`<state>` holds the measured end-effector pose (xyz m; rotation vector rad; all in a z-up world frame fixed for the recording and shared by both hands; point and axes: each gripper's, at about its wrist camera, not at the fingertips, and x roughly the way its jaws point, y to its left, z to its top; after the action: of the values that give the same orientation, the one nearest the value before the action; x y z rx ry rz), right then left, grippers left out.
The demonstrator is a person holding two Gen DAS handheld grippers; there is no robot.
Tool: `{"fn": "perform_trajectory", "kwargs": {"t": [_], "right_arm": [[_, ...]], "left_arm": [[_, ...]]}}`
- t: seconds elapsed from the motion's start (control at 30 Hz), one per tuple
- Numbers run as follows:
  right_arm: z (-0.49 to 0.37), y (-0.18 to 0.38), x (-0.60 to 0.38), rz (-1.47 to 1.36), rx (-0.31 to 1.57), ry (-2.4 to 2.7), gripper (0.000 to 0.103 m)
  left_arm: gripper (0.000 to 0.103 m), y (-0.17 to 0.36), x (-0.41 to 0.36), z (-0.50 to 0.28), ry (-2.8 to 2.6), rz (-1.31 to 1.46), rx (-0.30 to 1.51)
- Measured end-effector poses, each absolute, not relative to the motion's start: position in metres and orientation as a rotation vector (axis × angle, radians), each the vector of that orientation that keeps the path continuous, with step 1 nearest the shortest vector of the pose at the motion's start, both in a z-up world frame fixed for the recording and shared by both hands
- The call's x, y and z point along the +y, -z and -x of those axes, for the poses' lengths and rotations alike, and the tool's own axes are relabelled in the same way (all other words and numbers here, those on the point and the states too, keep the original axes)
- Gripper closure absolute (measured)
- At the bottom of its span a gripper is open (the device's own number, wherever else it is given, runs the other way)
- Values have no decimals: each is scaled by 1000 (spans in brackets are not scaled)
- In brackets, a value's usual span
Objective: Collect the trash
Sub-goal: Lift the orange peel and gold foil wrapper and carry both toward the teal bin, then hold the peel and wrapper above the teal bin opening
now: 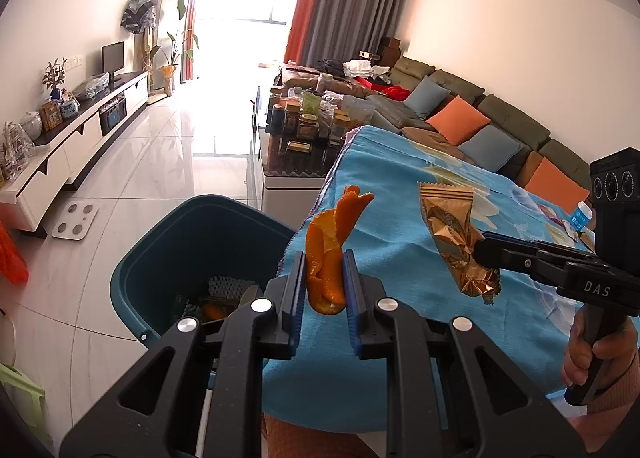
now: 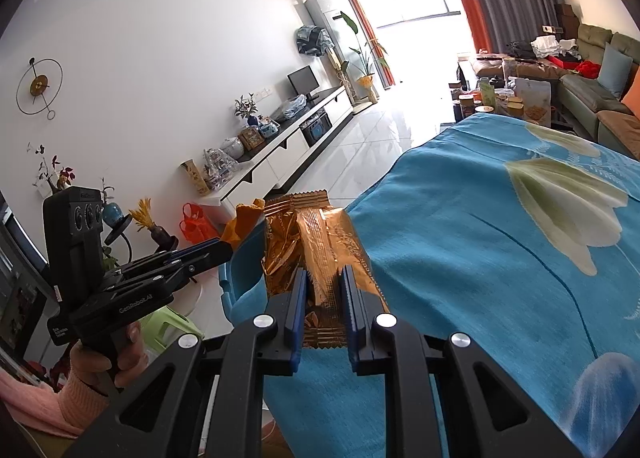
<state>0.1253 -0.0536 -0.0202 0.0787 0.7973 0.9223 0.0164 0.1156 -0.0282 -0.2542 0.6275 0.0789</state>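
Note:
My left gripper [image 1: 324,258] is shut on an orange peel [image 1: 330,242] and holds it above the table's left edge, just right of a dark teal trash bin [image 1: 160,258] on the floor. The bin holds some trash, including another orange piece [image 1: 214,312]. My right gripper [image 2: 324,274] is shut on a crumpled gold foil wrapper [image 2: 316,242] above the blue cloth. In the left wrist view the right gripper [image 1: 482,250] and wrapper [image 1: 456,234] hang to the right of the peel. In the right wrist view the left gripper [image 2: 224,248] holds the peel [image 2: 242,221] at left.
The table wears a blue flowered cloth [image 1: 400,258]. Small items [image 1: 580,217] lie at its far right. A cluttered coffee table [image 1: 304,125], a sofa with cushions [image 1: 460,117], a white TV cabinet [image 1: 80,137] and a floor scale [image 1: 76,219] stand around. A green stool [image 2: 168,322] is near the bin.

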Motion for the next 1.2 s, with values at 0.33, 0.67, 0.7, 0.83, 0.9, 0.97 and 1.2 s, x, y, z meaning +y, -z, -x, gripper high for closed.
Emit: {"fn": "perform_trajectory", "kwargs": {"t": [0.33,0.67,0.7,0.83,0.9,0.97,1.2], "right_arm": [[-128,22,-45,-73,803,-941,87],[-130,23,-35,-60,804,-963,87],[-131,24,-36,-58,805,-966,87],[-133,24,-32,-53,808,-978,87],[-133,25,-29,-48,809,-981,87],[-134,24,-26,-47,811,-986,87],[-138,25,-17,-41,817,-1001,87]], "left_arm": [[85,29,117,-19,-93,261,628],[85,31,116,-20,-114,267,628],[85,31,116,-20,-116,268,628],[85,31,118,-18,-126,271,628],[85,31,118,-17,-132,272,628],[85,31,118,-17,-137,273,628],[85,32,120,-13,-153,279,631]]}}
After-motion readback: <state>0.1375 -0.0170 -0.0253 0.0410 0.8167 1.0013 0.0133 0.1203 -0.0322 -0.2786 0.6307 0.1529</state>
